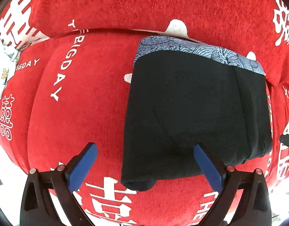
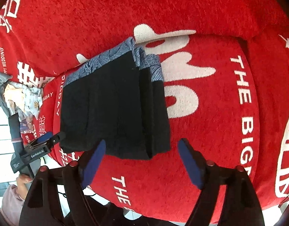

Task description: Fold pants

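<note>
Pants (image 1: 197,111): black, patterned blue-grey waistband, folded into a compact rectangle, lying flat on red printed sofa cushion (image 1: 78,103), waistband toward the backrest. Left gripper (image 1: 144,163) wide, empty, straddling the near edge; right gripper (image 2: 141,159) wide, empty, at the near right corner. Fold apparently released to rest.

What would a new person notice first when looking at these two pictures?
First the eye goes to the black folded pants with a blue-grey patterned waistband, lying in the middle of a bright red cover printed with white letters. Next come the blue pads of the left claw and the right claw, both open at the near edge of the pants, gripping nothing. At the far left of the right wrist view lies a small heap of pale clothes.
</note>
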Motion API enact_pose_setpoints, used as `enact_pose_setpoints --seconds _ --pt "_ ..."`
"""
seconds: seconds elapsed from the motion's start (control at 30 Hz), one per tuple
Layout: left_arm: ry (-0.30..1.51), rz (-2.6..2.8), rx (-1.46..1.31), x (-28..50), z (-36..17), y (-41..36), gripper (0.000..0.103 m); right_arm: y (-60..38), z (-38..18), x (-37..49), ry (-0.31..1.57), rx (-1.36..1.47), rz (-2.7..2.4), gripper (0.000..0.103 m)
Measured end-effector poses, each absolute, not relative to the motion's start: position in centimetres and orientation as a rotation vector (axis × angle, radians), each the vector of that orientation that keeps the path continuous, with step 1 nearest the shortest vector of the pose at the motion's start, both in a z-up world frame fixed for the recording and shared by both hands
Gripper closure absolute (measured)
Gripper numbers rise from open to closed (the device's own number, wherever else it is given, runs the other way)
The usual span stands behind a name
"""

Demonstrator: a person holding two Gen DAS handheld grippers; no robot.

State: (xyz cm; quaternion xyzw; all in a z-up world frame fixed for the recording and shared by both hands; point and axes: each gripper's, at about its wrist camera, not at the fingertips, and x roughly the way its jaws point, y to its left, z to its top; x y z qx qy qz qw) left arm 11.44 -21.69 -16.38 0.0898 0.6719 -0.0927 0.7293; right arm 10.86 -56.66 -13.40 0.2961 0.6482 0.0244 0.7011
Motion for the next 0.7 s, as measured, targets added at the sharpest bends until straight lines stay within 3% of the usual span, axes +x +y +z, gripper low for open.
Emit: enact_pose_setpoints --seconds 0.23,0.7 --pt "1.487 -0.192 0.214 11.6 -16.8 -22.0 0.0 -57.1 -14.0 10.6 1.462 0.655 0.059 0.011" --pt "1.488 -0.182 0.217 12.2 -17.2 -21.8 0.0 -57.2 -14.5 11.2 1.469 0.661 0.065 0.011"
